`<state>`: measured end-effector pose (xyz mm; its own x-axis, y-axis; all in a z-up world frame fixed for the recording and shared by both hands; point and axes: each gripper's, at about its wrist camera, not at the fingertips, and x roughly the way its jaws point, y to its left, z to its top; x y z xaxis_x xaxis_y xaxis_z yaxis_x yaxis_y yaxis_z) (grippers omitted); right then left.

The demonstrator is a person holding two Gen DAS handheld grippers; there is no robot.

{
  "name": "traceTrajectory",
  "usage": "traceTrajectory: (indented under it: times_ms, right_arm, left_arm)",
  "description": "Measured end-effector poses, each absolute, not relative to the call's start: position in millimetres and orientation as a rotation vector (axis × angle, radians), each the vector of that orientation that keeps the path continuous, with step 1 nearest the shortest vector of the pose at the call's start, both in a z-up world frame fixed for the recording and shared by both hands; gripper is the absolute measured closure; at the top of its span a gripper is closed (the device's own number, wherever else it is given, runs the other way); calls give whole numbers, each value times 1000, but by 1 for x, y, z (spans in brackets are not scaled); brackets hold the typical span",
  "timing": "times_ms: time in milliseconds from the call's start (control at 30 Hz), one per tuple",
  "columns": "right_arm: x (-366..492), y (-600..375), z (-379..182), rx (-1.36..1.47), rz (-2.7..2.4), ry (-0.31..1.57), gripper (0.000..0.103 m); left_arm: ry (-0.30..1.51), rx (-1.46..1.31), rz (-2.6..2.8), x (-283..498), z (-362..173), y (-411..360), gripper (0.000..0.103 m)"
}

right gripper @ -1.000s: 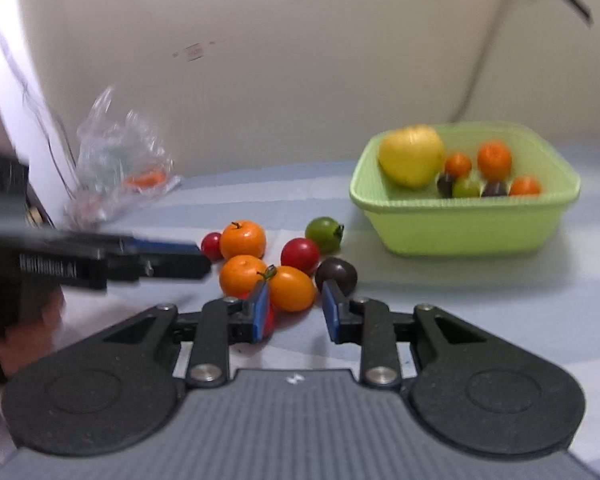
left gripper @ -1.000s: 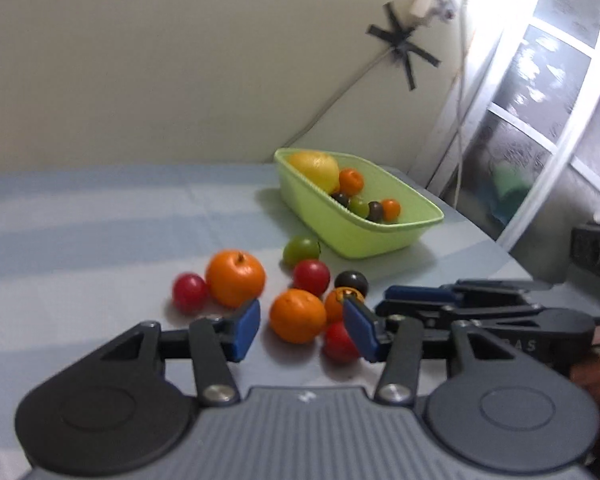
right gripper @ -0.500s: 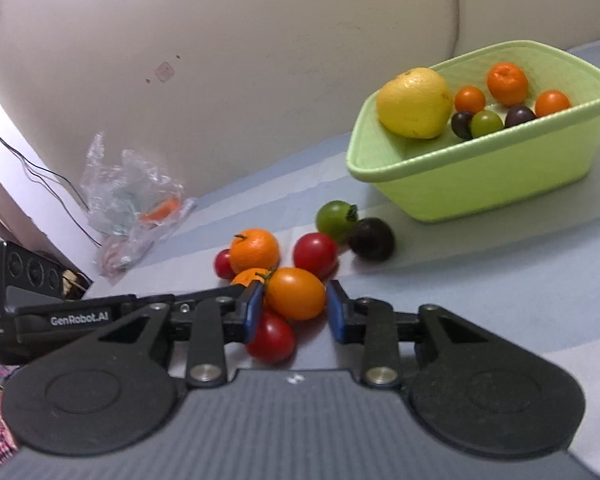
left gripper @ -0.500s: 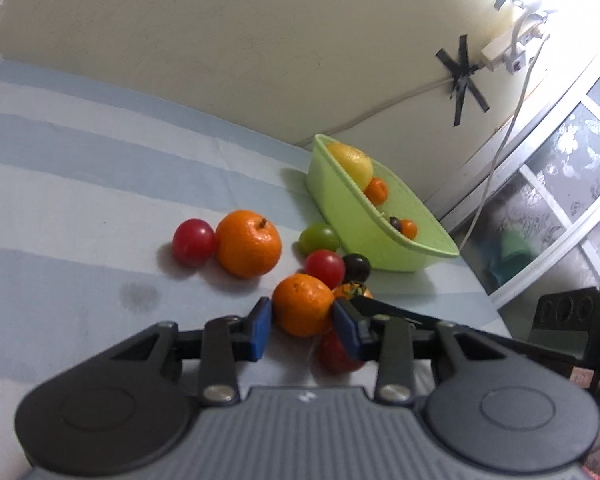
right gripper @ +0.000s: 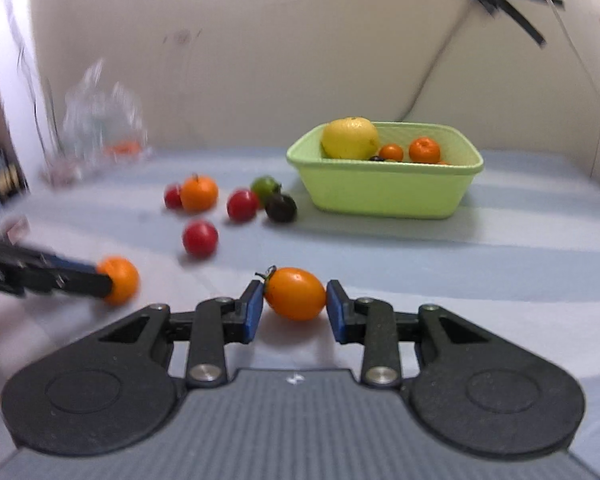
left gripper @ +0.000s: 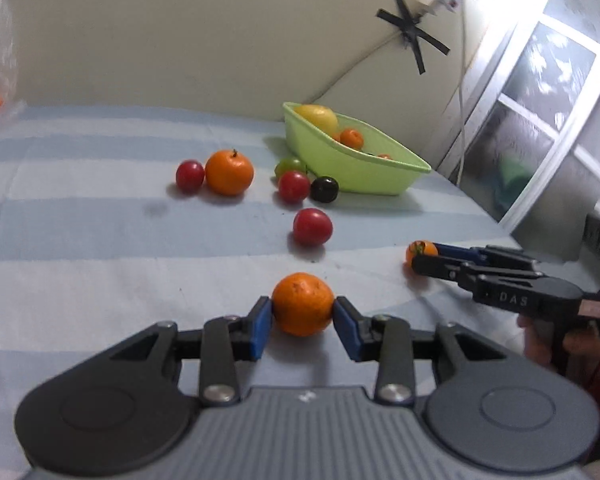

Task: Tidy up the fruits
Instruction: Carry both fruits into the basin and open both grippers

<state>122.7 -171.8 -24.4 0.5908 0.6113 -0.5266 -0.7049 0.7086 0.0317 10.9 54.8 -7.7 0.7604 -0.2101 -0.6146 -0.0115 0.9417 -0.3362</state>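
My left gripper (left gripper: 302,312) is shut on an orange mandarin (left gripper: 302,304), both blue pads pressing its sides just above the striped cloth. My right gripper (right gripper: 294,304) is shut on an oval orange tomato (right gripper: 296,293) with a green stem. In the right wrist view the mandarin (right gripper: 120,278) shows at the left gripper's tips, low on the left. The green basket (right gripper: 380,196) stands further back with a yellow fruit (right gripper: 350,138) and small fruits inside. On the cloth lie a lone red tomato (left gripper: 312,226), an orange (left gripper: 229,172) and several small fruits.
A clear plastic bag (right gripper: 100,132) lies at the back left by the wall. A window frame (left gripper: 560,80) and a hanging cable (left gripper: 460,92) are on the right. A person's hand (left gripper: 540,344) holds the right gripper's handle. Open cloth lies between the grippers and the fruit cluster.
The left gripper closed on the mandarin. Both grippers drew back from the fruit cluster, each with its fruit, and now sit apart. One red tomato stays alone on the cloth.
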Motion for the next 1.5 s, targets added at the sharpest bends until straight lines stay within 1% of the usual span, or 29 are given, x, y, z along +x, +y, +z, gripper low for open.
traceTrajectory:
  times_ms: [33, 200, 267, 333, 467, 600, 733, 867, 1000, 1033, 1133, 1267, 1400, 1500]
  right_arm:
    - [122, -172, -27, -210, 774, 524, 66]
    - [126, -170, -31, -237, 781, 505, 62]
    - [128, -170, -32, -233, 785, 506, 63]
    - [125, -167, -32, -232, 791, 523, 63]
    - [124, -174, -27, -185, 801, 498, 65]
    - [147, -184, -5, -120, 761, 412, 65]
    - [187, -191, 13, -58, 702, 340, 65]
    - [223, -186, 9, -54, 661, 360, 64]
    - [239, -185, 2, -61, 646, 375, 63]
    - [240, -184, -1, -58, 640, 375, 63]
    - [244, -187, -5, -39, 634, 378, 57]
    - [241, -190, -3, -17, 628, 356, 57]
    - [224, -195, 7, -1, 644, 318, 57]
    - [207, -196, 13, 10, 686, 313, 57]
  left_arm:
    - [700, -321, -104, 10, -7, 53, 68]
    - [703, -323, -74, 17, -10, 51, 61]
    - [703, -308, -66, 18, -11, 47, 64]
    - [701, -284, -61, 19, -11, 44, 65]
    - [709, -359, -106, 32, -2, 50, 66]
    - [649, -345, -153, 72, 30, 44, 66]
    - [584, -309, -192, 137, 52, 30, 66]
    - [647, -371, -228, 201, 41, 22, 66]
    - [691, -337, -219, 226, 26, 11, 66]
    - [701, -331, -212, 228, 23, 10, 64]
    - [705, -323, -209, 230, 17, 8, 60]
    - [677, -360, -204, 217, 26, 20, 60]
    - [584, -403, -179, 177, 50, 48, 60]
    - [548, -406, -117, 141, 59, 71, 60]
